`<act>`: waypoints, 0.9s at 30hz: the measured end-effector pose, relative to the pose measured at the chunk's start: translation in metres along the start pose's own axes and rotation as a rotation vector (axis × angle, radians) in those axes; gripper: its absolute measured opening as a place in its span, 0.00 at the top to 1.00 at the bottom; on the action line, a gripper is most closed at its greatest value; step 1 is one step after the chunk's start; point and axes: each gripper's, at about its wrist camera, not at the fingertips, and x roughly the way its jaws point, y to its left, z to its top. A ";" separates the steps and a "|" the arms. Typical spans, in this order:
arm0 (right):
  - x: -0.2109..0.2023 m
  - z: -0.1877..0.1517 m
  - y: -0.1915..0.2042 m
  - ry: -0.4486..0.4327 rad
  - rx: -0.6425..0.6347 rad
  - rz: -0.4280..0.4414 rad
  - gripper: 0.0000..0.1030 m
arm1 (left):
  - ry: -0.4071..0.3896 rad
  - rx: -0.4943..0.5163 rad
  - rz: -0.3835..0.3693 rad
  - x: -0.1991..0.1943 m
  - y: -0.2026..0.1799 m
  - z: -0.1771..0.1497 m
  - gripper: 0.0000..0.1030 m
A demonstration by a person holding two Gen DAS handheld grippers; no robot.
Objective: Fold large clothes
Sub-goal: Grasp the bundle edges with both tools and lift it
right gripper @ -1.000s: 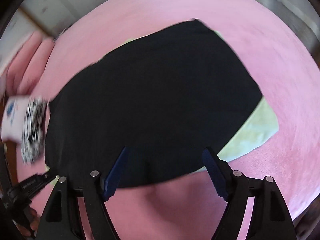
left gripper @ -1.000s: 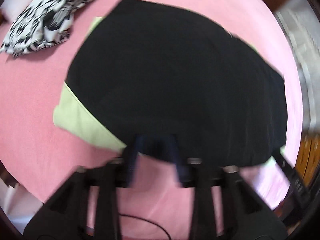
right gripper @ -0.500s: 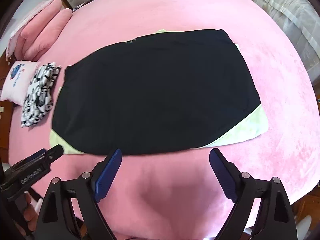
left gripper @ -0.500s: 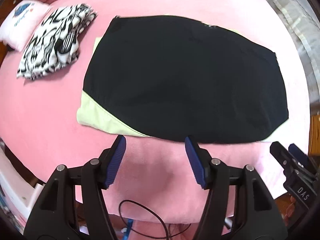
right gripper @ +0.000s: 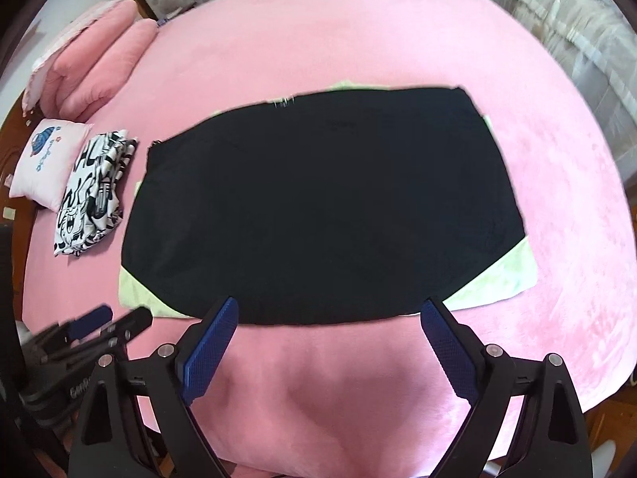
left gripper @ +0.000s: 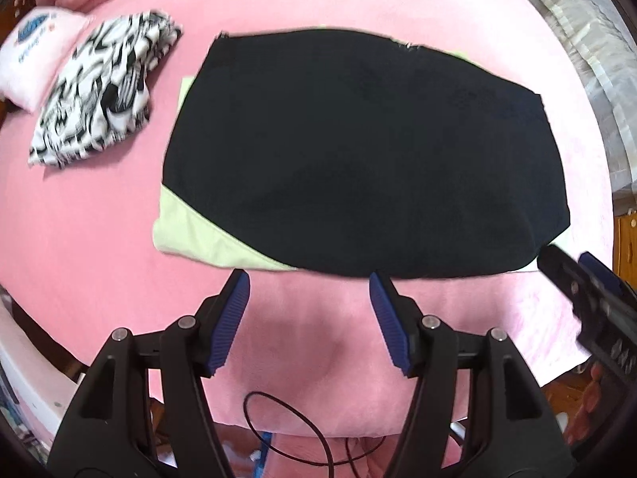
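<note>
- My left claw (left gripper: 308, 310) is spread apart, and nothing is between its blue pads (left gripper: 229, 318).
- My right claw (right gripper: 330, 342) is spread wide, and it is opening more right now. Nothing is between its pads either.
- The black cloth (left gripper: 358, 159) lies flat on the pink bed (left gripper: 79, 219), just past the tips of both claws. I am not touching it.
- The near edge of the black cloth sits right above my left claw's tips in the left view.
- A light green cloth (left gripper: 191, 235) lies under the black one. Its corners poke out, one to the left of my left claw and one (right gripper: 501, 283) to the right of my right claw.
- A folded black-and-white cloth (right gripper: 93, 195) lies far to the left of my claws, apart from the black cloth.
- A small white pillow (right gripper: 45, 159) with a blue picture touches it on the far left.
- Pink pillows (right gripper: 95, 63) sit at the far left end of the bed.
- A thin black wire (left gripper: 286, 418) curls below my left claw.
- Each claw shows at the side of the other's view.
</note>
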 end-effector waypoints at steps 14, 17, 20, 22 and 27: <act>0.140 0.115 0.030 0.160 -0.004 0.049 0.84 | 0.200 -0.526 -0.230 0.087 0.104 -0.032 0.41; 0.165 0.121 0.035 0.197 -0.002 0.017 0.92 | 0.188 -0.706 -0.344 0.100 0.128 -0.043 0.30; 0.174 0.122 0.036 0.204 -0.020 0.009 0.92 | 0.165 -0.864 -0.450 0.114 0.148 -0.054 0.28; 0.182 0.123 0.025 0.219 0.036 0.051 0.91 | 0.141 -0.928 -0.480 0.121 0.157 -0.058 0.27; 0.191 0.130 0.015 0.251 0.098 0.087 0.93 | 0.065 -1.018 -0.541 0.141 0.174 -0.056 0.27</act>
